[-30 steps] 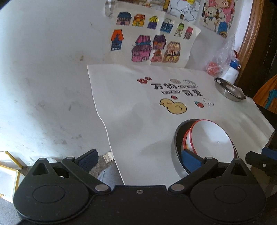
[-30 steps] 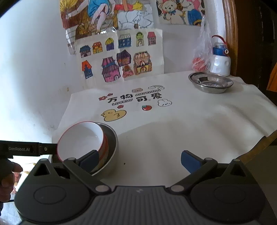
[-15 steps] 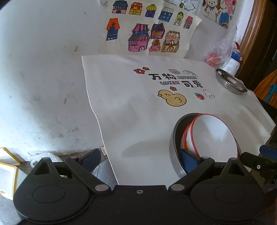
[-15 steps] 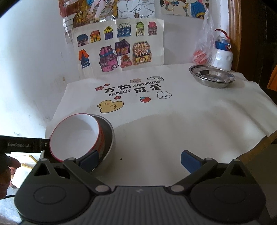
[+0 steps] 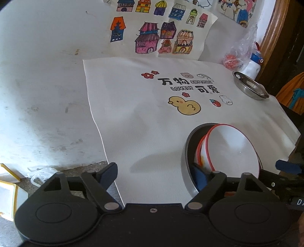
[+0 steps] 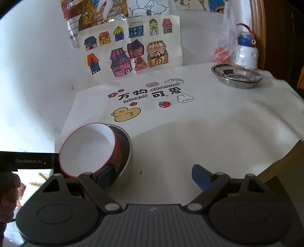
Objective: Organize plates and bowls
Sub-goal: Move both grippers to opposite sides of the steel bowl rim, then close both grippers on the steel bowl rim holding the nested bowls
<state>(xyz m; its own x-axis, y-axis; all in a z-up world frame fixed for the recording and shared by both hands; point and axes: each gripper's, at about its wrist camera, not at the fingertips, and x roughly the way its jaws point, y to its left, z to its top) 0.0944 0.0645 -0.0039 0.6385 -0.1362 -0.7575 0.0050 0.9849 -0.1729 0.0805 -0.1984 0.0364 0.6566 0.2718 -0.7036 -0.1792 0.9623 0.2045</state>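
Here, low in the left wrist frame, the left gripper (image 5: pixel 153 173) stands spread wide, holding nothing, its right finger beside the white red-rimmed bowls (image 5: pixel 230 150) tilted inside a steel bowl (image 5: pixel 188 157) at lower right. The right gripper (image 6: pixel 153 174) also gapes, grasping nothing. A steel plate (image 6: pixel 236 76) sits at upper right on the printed cloth (image 6: pixel 190 133).

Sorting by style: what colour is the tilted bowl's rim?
Red, on a white bowl; clearest in the right wrist view.

My own linkage hid the near rim of the white bowl (image 5: pixel 231 152), and the wall drawings (image 6: pixel 121 15) ran past the top edge.
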